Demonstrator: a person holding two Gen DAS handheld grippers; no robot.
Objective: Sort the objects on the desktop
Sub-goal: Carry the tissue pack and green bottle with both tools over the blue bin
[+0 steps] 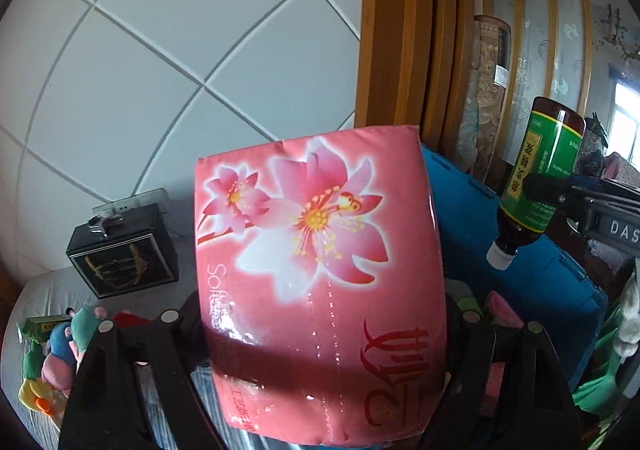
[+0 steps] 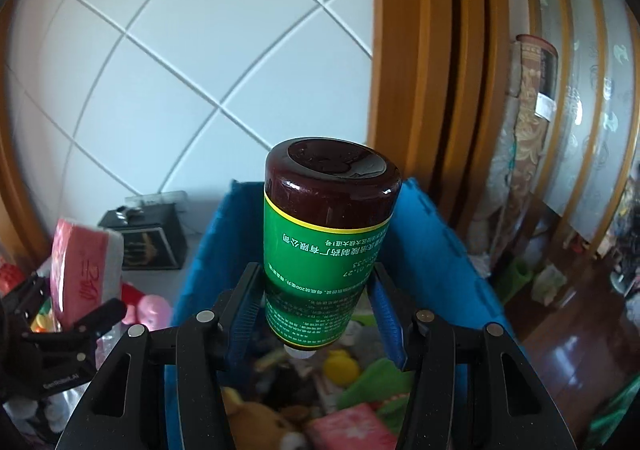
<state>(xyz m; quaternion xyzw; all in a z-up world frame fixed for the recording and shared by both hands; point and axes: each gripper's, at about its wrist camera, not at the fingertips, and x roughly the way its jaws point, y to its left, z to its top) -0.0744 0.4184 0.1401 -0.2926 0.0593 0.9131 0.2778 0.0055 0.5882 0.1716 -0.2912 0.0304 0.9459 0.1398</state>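
The blue bin [image 2: 432, 250] stands against the white tiled wall [image 2: 180, 50], beside the wooden door frame [image 2: 420, 50], and its open top shows a jumble: a brown plush bear [image 2: 256, 422], a yellow soft toy [image 2: 340, 368], green cloth [image 2: 376, 382] and a pink packet [image 2: 352, 430] near its front edge. The right tool [image 2: 316, 310] hangs over the bin's mouth, its 2 blue-padded fingers [image 2: 386, 314] pressed against either side of the brown medicine bottle [image 2: 324, 250], which it holds upside down, the white cap pointing down into the bin and the dark base up; the green label reads inverted. From the left wrist view the same bottle [image 1: 536, 178] tilts above the bin's [image 1: 520, 250] wall. The left tool [image 1: 320, 330] holds the pink tissue pack [image 1: 320, 270] clamped between its 2 black fingers [image 1: 188, 322], raised left of the bin, the flower print facing the camera. Behind it, at the back edge of the grey worktop [image 1: 36, 294] against the wall, sits a black box [image 1: 120, 254] with a gold emblem. At the worktop's left edge lies a heap of plush toys [image 1: 60, 350], and a small green carton [image 1: 40, 326] just beside them.
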